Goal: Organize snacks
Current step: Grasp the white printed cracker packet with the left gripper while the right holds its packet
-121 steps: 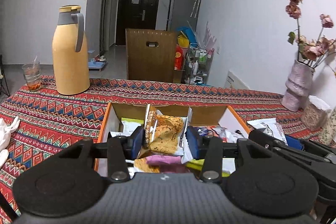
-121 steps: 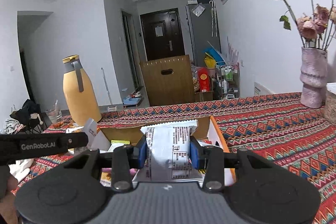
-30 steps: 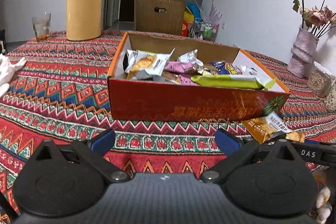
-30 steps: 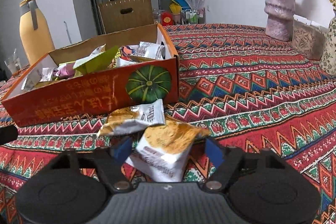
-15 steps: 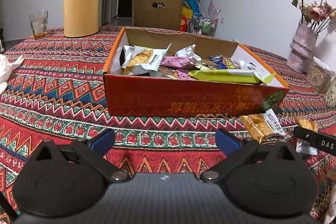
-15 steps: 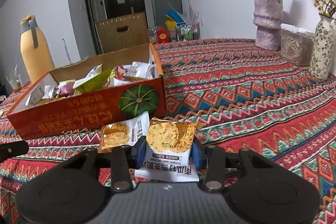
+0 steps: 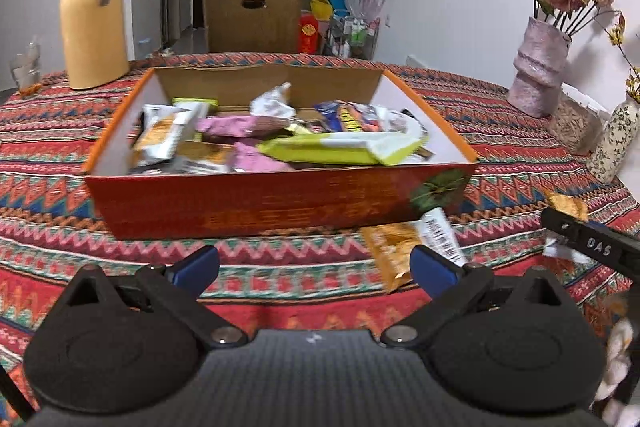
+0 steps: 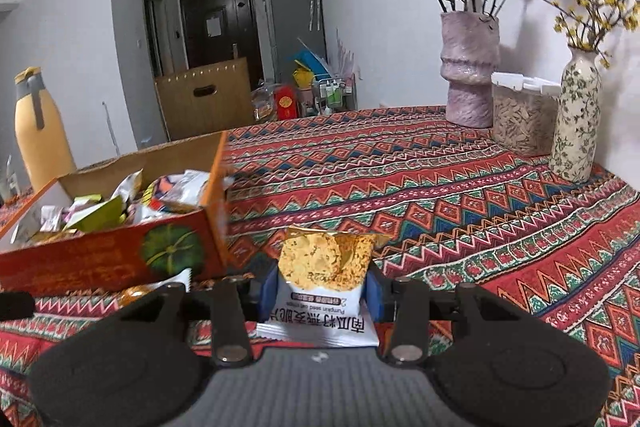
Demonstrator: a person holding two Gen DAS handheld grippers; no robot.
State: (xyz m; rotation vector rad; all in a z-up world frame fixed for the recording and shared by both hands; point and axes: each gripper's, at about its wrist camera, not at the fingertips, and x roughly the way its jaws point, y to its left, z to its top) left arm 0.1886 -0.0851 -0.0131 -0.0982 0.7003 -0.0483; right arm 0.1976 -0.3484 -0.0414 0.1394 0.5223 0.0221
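**Right gripper pinches a cracker packet beside the box**

Right gripper [image 8: 322, 291] has just closed on a white-and-orange snack packet [image 8: 324, 267], lifted over open patterned tablecloth [image 8: 460, 195] right of the snack box [image 8: 108, 259]. Left gripper [image 7: 314, 267] is spread, empty, facing the box's front wall [image 7: 260, 203]; another packet [image 7: 404, 247] lies there.

A box [image 7: 256, 203] of snacks [image 7: 280, 139] sits on the surface [image 7: 60, 239] (thermos [image 7: 93, 15] behind-left, vases [image 8: 470, 67] far right); one packet [image 7: 408, 247] lies before it.
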